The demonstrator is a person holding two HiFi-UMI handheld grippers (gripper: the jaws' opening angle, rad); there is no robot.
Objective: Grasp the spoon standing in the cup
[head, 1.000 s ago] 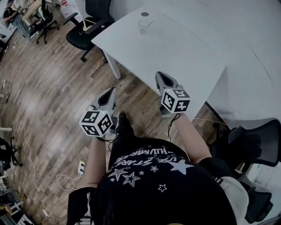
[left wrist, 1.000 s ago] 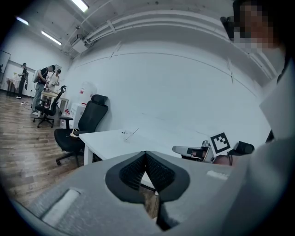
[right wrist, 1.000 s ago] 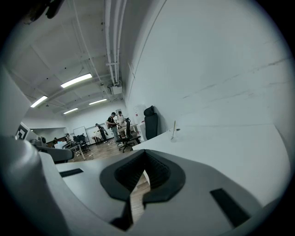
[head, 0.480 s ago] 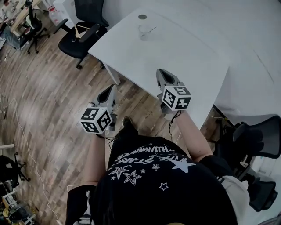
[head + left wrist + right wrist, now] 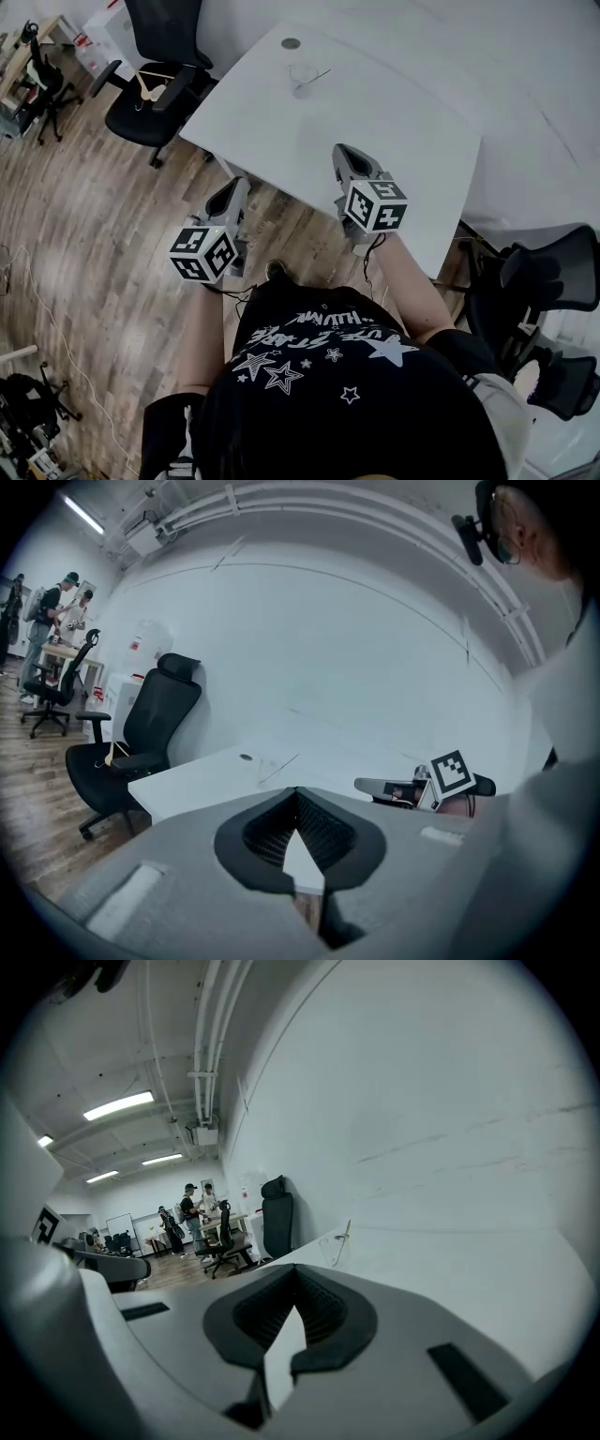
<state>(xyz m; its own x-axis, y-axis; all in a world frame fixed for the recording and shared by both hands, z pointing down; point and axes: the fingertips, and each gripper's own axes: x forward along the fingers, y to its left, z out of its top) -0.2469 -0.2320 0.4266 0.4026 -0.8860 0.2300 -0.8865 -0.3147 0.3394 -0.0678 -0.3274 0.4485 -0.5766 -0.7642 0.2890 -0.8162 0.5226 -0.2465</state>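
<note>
Fingers [image 5: 265, 832] of the left gripper [image 5: 296, 794] pressed together at the tips, nothing between them; fingers [image 5: 323, 1309] of the right gripper [image 5: 296, 1277] likewise pressed together and empty. Brown wood-plank floor [image 5: 94, 216] lies under the left gripper [image 5: 236, 189], which hangs just off the near left edge of the white rectangular worktop [image 5: 394, 112]. Right gripper [image 5: 343, 156] sits over the near part of that worktop. Black mesh-backed office chair [image 5: 155, 84] stands at the worktop's far left corner. Small clear cup [image 5: 302, 77] stands near the far end of the worktop, well apart from both grippers, untouched. Thin metal spoon [image 5: 319, 73] stands in the cup, handle tilted over the rim toward the right in the head view. Small dark round disc [image 5: 291, 43] lies on the worktop just beyond the cup.
</note>
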